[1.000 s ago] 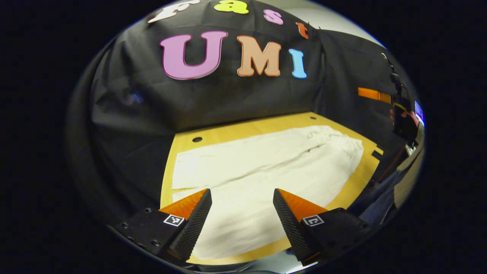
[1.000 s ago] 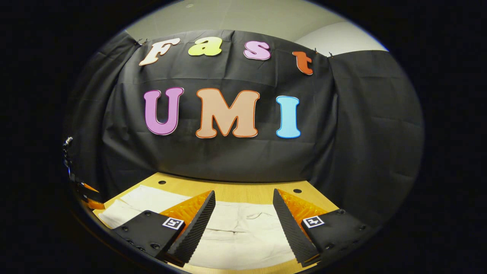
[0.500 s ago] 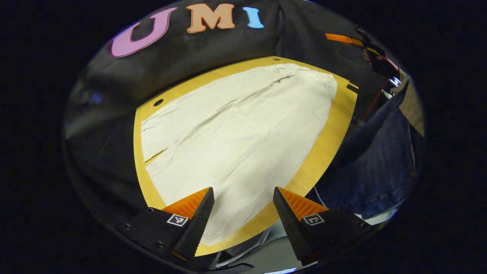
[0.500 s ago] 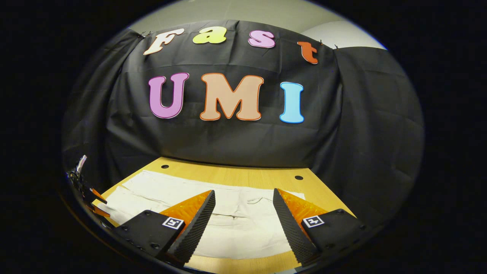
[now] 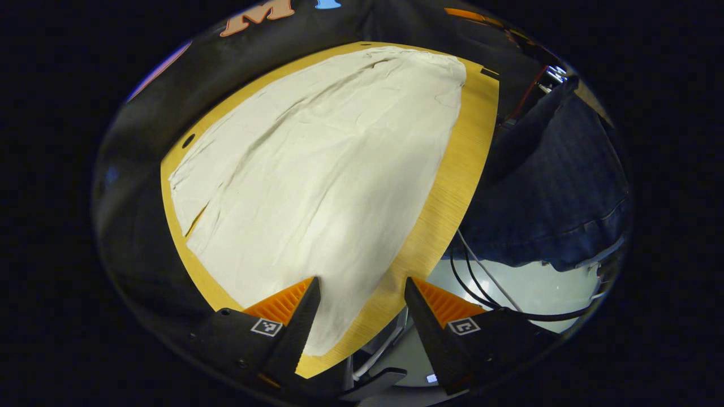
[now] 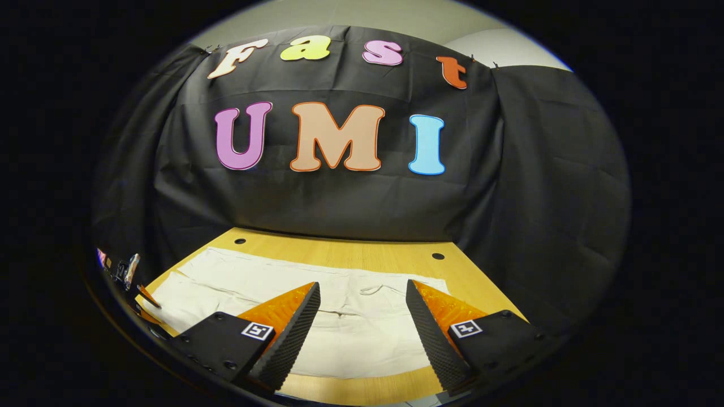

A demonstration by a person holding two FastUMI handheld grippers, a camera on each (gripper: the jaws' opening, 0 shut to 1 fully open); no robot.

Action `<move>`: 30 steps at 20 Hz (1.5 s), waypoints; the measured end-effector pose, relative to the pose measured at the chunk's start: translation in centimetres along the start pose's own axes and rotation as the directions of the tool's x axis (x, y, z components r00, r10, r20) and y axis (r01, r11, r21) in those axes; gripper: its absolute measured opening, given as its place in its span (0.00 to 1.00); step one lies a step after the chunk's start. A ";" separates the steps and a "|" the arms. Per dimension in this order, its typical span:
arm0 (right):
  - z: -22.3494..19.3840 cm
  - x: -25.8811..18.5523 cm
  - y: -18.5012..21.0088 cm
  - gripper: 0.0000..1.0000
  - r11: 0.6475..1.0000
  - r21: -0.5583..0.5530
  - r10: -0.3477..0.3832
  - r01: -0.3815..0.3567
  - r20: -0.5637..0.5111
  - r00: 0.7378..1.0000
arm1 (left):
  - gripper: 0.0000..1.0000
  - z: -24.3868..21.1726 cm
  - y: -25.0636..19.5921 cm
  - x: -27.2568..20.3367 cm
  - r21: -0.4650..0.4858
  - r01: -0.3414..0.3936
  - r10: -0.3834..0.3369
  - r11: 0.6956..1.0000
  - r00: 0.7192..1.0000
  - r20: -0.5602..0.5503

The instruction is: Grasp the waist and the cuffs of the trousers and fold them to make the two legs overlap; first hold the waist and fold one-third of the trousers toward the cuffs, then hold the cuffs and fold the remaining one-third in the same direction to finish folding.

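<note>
The left gripper (image 5: 361,305) has its jaws apart and empty, above the near edge of the trousers (image 5: 317,169), which lie flat on the table (image 5: 452,192) ahead. The right gripper (image 6: 362,316) is likewise spread and empty; the trousers (image 6: 350,333) lie between and beyond its jaws.

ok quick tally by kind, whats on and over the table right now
trousers: 1
table: 1
grippers, left and right: 2
cables: 2
total: 6
</note>
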State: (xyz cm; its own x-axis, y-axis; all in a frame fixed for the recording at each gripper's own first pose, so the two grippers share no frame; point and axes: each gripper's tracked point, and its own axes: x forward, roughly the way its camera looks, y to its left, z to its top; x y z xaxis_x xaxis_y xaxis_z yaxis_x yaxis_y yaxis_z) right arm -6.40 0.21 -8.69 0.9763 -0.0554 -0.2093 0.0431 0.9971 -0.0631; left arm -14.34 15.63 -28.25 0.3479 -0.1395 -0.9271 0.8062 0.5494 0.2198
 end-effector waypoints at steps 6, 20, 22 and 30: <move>-0.2 0.3 -0.2 0.98 1.000 0.000 0.014 -0.014 -0.008 1.000 | 0.88 -0.8 0.5 0.7 -0.005 0.022 -0.022 1.000 0.998 -0.064; -0.9 2.7 -0.9 0.98 0.994 0.010 0.113 -0.113 -0.055 0.992 | 0.65 -0.3 0.8 1.4 -0.007 0.069 -0.069 0.998 0.977 -0.201; -0.7 3.2 -1.1 0.98 0.992 -0.008 0.129 -0.130 -0.053 0.990 | 0.40 0.0 0.9 1.4 0.000 0.059 -0.057 0.998 0.974 -0.217; -4.6 5.2 -4.6 0.98 0.966 -0.150 0.186 -0.210 -0.160 0.970 | 0.03 0.4 1.7 1.5 -0.038 0.051 -0.059 0.998 0.964 -0.260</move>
State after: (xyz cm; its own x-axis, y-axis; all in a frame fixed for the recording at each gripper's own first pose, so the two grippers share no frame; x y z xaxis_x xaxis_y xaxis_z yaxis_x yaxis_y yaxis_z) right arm -2.51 -4.94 -13.97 0.9206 0.1231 -0.3707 -0.1952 0.9670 -0.1638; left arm -12.24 15.97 -29.18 0.1631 0.0475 -0.9855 0.8039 0.5726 0.1607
